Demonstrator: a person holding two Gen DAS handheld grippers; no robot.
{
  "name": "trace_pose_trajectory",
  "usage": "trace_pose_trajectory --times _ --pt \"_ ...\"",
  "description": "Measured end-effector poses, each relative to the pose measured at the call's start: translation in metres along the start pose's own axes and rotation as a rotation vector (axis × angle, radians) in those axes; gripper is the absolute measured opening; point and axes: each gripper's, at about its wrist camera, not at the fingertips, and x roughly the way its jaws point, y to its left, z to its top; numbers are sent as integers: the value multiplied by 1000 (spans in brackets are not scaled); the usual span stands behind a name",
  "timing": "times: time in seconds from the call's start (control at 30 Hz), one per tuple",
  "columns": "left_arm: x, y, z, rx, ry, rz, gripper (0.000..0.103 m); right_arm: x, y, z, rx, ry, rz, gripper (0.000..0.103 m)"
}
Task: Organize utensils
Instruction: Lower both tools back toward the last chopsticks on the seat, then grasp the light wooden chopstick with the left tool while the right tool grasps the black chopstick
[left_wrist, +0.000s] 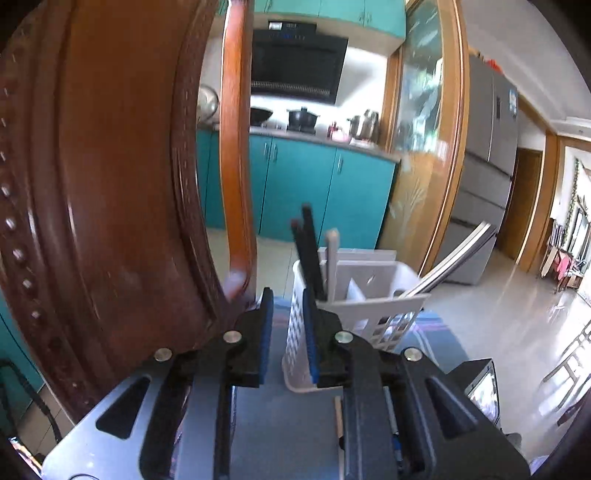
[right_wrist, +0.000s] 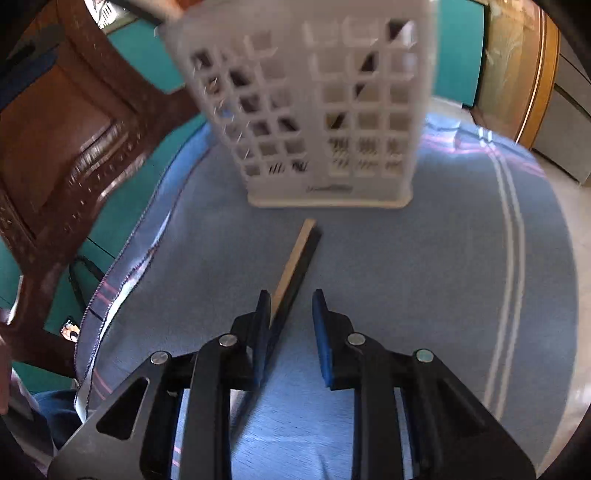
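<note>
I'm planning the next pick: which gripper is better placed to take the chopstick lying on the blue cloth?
Right. The right gripper is open, low over the blue cloth, with the chopstick running between its fingers. The left gripper faces the white utensil basket instead.

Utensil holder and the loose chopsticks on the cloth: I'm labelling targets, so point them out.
utensil holder (right_wrist: 325, 110), right wrist view, on its perforated front wall.
chopsticks (right_wrist: 295, 266), right wrist view, mid-length, lying on the blue cloth.
</note>
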Motion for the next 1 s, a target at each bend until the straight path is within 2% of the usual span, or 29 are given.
trace_pose_trajectory --times 0.1,0.13,0.23,0.27,0.33,0.4,0.5,0.63,0.73,0.77,0.83,1.0 --pt "3 6 -2 -5 17 29 26 6 12 0 -14 -12 -38 24" --pt "5 7 -2 -8 24 29 29 7 13 0 2 -18 -47 17" --pt "12 10 -3 -6 54 34 29 7 4 2 89 -20 9 14" --pt "14 10 -5 -1 63 37 29 6 -1 2 117 -25 22 6" --pt "18 9 -7 8 77 44 29 -3 -12 6 152 -56 36 1" --pt "21 7 -9 18 90 45 29 -16 -20 13 163 -81 45 1" --pt "25 2 -13 35 109 52 35 -25 -27 17 143 -111 -8 1" --pt "34 1 -15 33 145 66 35 -13 -21 10 88 -64 15 3" --pt "39 2 -18 23 165 63 35 8 -9 7 41 -28 -29 3" --pt "39 2 -20 26 168 64 35 9 -7 -4 39 -35 -34 3" --pt "39 1 -22 36 171 70 38 15 -3 0 24 -25 -67 4" --pt "45 2 -25 37 199 82 40 21 -5 3 43 -32 -53 6"
